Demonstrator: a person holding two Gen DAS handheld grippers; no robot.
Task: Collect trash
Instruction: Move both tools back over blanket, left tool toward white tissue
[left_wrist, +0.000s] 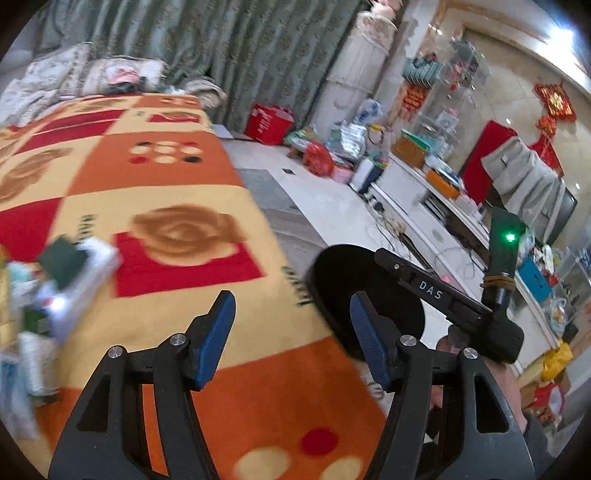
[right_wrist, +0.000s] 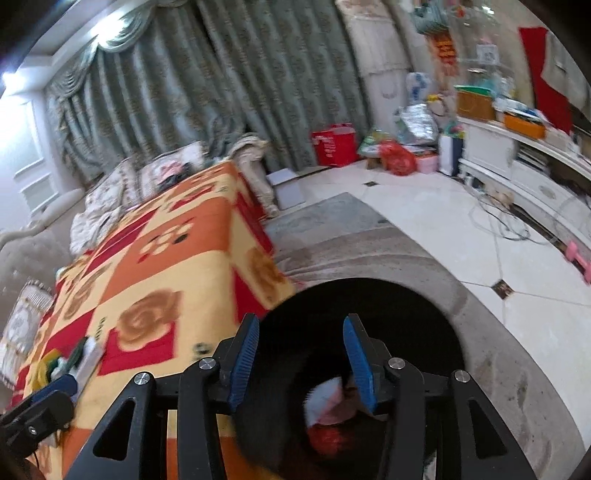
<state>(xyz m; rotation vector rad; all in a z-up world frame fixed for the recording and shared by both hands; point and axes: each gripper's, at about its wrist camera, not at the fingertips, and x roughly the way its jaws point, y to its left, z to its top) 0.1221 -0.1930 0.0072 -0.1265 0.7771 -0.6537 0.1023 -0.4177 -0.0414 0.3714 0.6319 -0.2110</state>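
My left gripper (left_wrist: 291, 334) is open and empty above an orange, red and yellow patterned cloth (left_wrist: 177, 206) that covers a table. A blurred heap of trash (left_wrist: 55, 295), white and green packets and boxes, lies on the cloth at its left. A black bin (left_wrist: 332, 288) stands at the table's right edge. My right gripper (right_wrist: 299, 356) is open and empty directly over the bin's mouth (right_wrist: 365, 317). Inside the bin lie a white and pink piece (right_wrist: 327, 402) and a red piece (right_wrist: 327, 441). The trash heap also shows in the right wrist view (right_wrist: 70, 363).
A grey rug (right_wrist: 517, 369) lies under the bin on a white tiled floor (right_wrist: 424, 221). A white TV cabinet (left_wrist: 424, 192) with cables lines the right wall. Red bags and boxes (left_wrist: 269, 123) crowd the far corner. Cushions (left_wrist: 85, 74) and green curtains stand behind the table.
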